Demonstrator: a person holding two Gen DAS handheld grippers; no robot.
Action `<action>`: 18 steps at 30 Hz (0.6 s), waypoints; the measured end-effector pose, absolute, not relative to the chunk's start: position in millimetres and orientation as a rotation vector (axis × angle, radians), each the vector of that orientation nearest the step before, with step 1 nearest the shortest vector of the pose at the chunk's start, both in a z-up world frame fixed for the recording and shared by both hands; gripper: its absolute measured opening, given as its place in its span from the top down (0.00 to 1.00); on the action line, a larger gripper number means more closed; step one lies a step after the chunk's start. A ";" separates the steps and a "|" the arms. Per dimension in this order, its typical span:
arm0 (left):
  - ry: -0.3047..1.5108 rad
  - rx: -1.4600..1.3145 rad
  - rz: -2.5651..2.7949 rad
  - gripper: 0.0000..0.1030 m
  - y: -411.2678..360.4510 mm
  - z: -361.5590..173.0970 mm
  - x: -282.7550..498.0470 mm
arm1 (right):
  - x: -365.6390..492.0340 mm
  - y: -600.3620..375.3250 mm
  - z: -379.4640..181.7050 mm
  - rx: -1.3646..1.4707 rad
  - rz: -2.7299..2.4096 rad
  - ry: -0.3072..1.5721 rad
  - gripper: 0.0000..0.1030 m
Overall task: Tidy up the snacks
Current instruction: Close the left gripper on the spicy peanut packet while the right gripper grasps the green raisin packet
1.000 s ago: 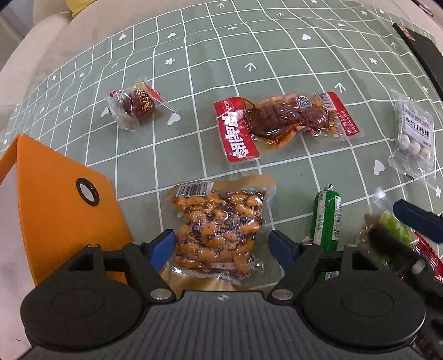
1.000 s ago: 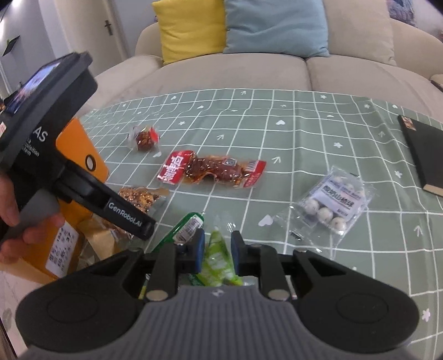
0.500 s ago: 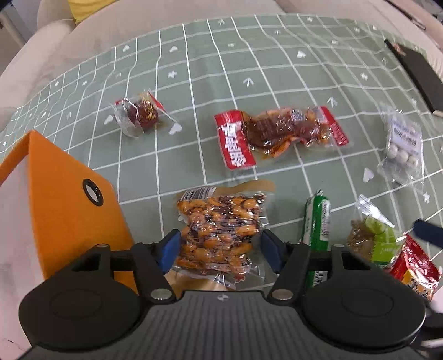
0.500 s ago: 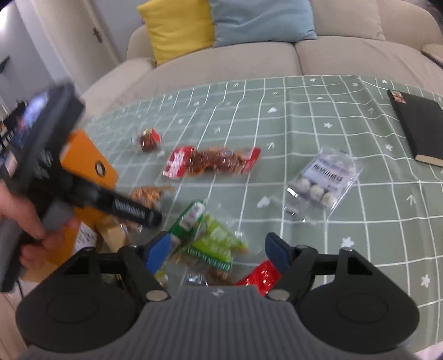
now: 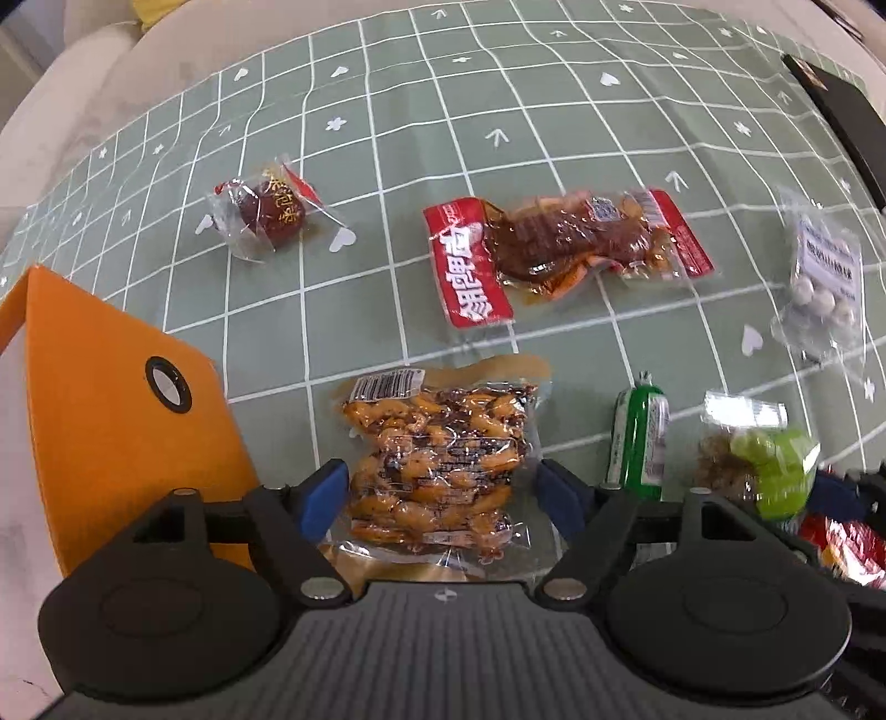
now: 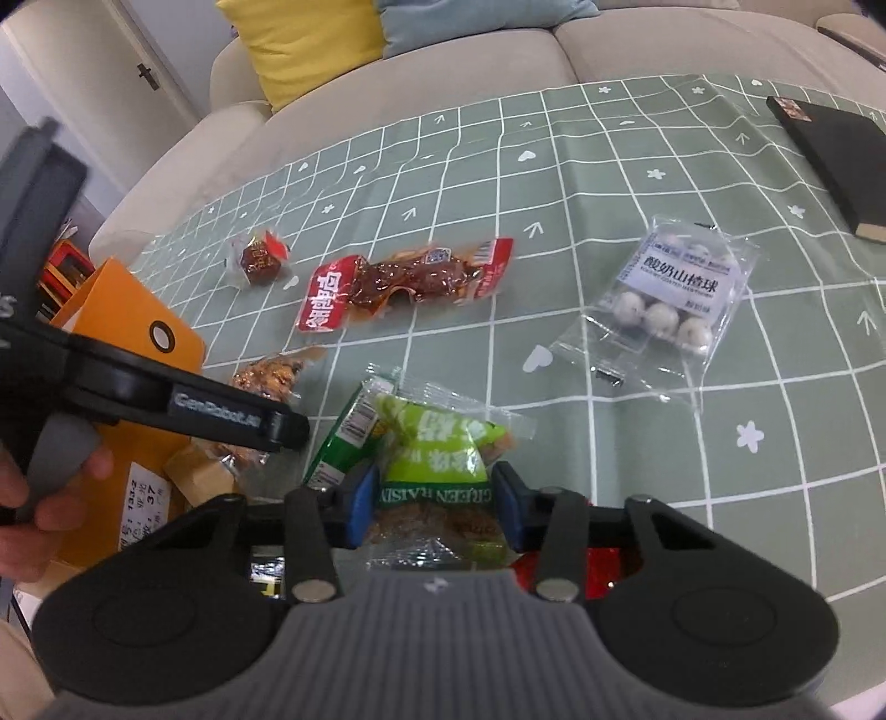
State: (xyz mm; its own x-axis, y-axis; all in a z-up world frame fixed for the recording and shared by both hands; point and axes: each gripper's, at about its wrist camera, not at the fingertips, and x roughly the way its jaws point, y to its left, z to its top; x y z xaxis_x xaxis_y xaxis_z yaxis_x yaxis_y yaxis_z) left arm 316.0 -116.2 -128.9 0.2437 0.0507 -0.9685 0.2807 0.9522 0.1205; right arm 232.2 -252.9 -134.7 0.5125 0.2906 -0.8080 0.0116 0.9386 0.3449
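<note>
My left gripper (image 5: pixel 443 495) is open with its blue pads on either side of a clear pack of orange peanuts (image 5: pixel 443 465) lying on the green checked tablecloth (image 5: pixel 387 138). My right gripper (image 6: pixel 434 507) is partly closed around a green raisin pack (image 6: pixel 437 459); its pads sit at the pack's two sides. An orange box (image 5: pixel 111 421) stands at the left, and shows in the right wrist view (image 6: pixel 127 332) too. The left gripper's body (image 6: pixel 166 404) crosses the right wrist view.
On the cloth lie a red meat pack (image 5: pixel 559 249), a wrapped date (image 5: pixel 271 213), a green sausage stick (image 5: pixel 637 437), a bag of white hawthorn balls (image 6: pixel 670 293), a red pack (image 5: pixel 847 545) and a black notebook (image 6: pixel 830 138). A sofa with cushions (image 6: pixel 310 44) stands behind.
My right gripper opened wide, then closed in around the green raisin pack. My left gripper narrowed slightly around the peanut pack and stayed low over it.
</note>
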 end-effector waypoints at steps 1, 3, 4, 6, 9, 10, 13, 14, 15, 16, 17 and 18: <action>1.339 0.271 -0.155 0.15 -114.0 -129.6 319.9 | 232.4 -253.0 -134.9 0.326 0.171 1.024 0.59; 1.348 0.266 -0.163 0.14 -112.4 -130.7 323.0 | 232.8 -253.2 -134.3 0.320 0.172 1.026 0.59; 1.352 0.270 -0.168 0.14 -112.3 -131.0 323.9 | 233.7 -252.8 -134.8 0.318 0.172 1.026 0.59; 1.349 0.261 -0.173 0.16 -110.7 -131.0 324.0 | 234.1 -253.0 -134.7 0.316 0.173 1.026 0.59; 1.326 0.256 -0.182 0.22 -106.3 -129.4 322.6 | 234.9 -252.8 -134.9 0.314 0.173 1.024 0.61; 1.320 0.244 -0.188 0.22 -104.4 -128.7 321.7 | 235.4 -253.0 -135.5 0.315 0.171 1.023 0.62; 1.303 0.200 -0.201 0.25 -98.1 -123.9 319.9 | 235.0 -253.5 -134.4 0.317 0.164 1.024 0.64; 1.302 0.179 -0.204 0.25 -94.2 -122.3 319.4 | 234.9 -254.0 -134.3 0.318 0.163 1.025 0.64; 1.299 0.155 -0.208 0.25 -92.2 -119.7 318.5 | 235.0 -253.8 -134.6 0.321 0.162 1.025 0.64; 1.292 0.131 -0.210 0.25 -90.3 -116.8 318.2 | 235.0 -254.3 -134.6 0.325 0.160 1.025 0.64; 1.287 0.113 -0.212 0.25 -89.7 -111.9 317.5 | 234.9 -254.6 -134.6 0.328 0.158 1.026 0.65; 1.281 0.092 -0.214 0.25 -87.6 -107.6 316.9 | 234.9 -255.5 -134.4 0.333 0.155 1.026 0.65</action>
State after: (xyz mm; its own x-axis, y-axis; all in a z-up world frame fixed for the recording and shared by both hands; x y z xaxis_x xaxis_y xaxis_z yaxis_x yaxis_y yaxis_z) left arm 316.9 -87.6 -107.6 0.2697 -0.1074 -0.9569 0.2099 0.9764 -0.0505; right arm 234.9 -255.5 -134.4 0.5127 0.2807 -0.8114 0.0284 0.9390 0.3428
